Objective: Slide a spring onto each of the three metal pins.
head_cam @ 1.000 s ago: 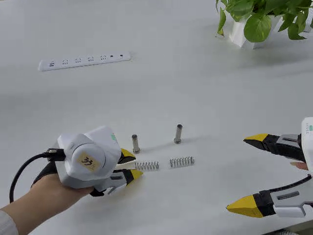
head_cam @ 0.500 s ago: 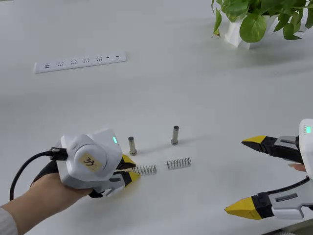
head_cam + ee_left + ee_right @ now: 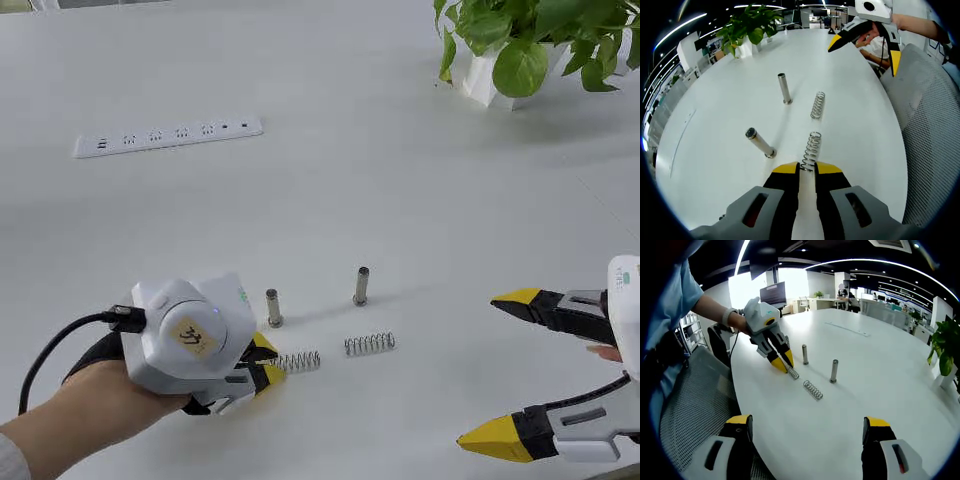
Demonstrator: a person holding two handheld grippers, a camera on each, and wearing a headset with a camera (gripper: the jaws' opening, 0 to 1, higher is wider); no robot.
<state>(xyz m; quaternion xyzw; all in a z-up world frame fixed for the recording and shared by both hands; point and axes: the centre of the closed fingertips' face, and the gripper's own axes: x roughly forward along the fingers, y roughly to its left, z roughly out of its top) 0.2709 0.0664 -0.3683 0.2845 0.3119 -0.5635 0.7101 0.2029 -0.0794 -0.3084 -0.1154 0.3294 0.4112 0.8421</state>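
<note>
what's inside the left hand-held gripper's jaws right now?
One end of a spring, pinched between the left hand-held gripper tips; the rest lies on the table. How deep it sits is hidden by the tips.

A left pin [image 3: 272, 307] and a right pin [image 3: 361, 285] stand side by side on the worktop [image 3: 400, 180], toward its near edge. A left spring [image 3: 299, 361] and a right spring [image 3: 369, 344] lie just before them. The left spring's end sits between the left gripper's [image 3: 272, 362] fingers [image 3: 787, 169]. The right gripper [image 3: 480, 370] is by the near right corner. A power strip [image 3: 168, 137] lies far left, and a plant [image 3: 520, 40] is at the far right corner.
</note>
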